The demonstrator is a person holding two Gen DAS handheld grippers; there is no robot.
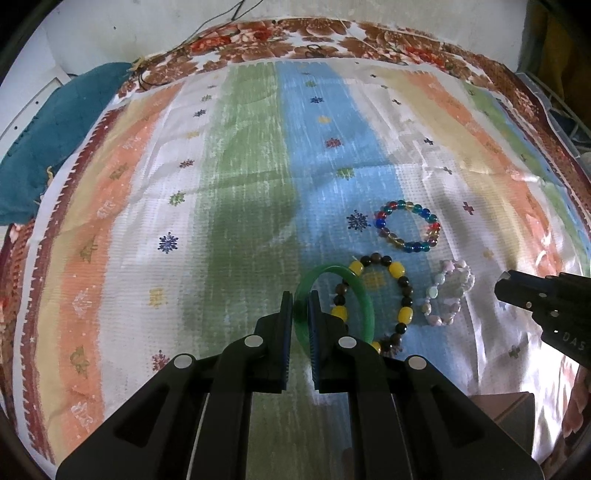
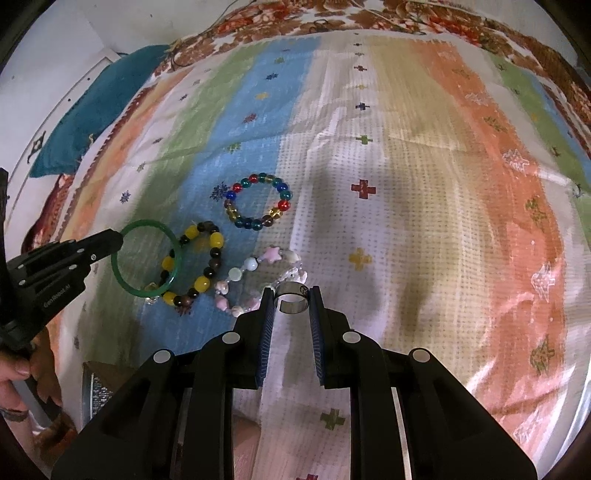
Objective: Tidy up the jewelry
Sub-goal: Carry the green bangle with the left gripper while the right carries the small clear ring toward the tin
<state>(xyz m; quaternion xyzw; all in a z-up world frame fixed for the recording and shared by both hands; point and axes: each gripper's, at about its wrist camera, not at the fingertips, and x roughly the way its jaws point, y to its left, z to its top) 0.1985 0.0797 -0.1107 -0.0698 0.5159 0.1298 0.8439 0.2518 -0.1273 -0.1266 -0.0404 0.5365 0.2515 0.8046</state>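
Note:
My left gripper [image 1: 300,301] is shut on the rim of a green bangle [image 1: 367,302], which stands tilted above the striped mat [image 1: 240,166]. In the right wrist view the bangle [image 2: 117,269] overlaps a yellow and brown bead bracelet [image 2: 201,282] on the mat. My right gripper [image 2: 291,295] is shut on a small silver band [image 2: 293,309] held above the cloth. A multicoloured glass bead bracelet [image 2: 256,201] lies farther back. A pale pink and white bracelet [image 2: 255,266] lies just left of the band.
A teal cloth [image 1: 55,147] lies off the mat's left edge. A brown box corner [image 1: 506,406] sits at the near right. A hand [image 2: 11,373] holds the left gripper's handle. A floral sheet [image 1: 332,33] borders the mat at the back.

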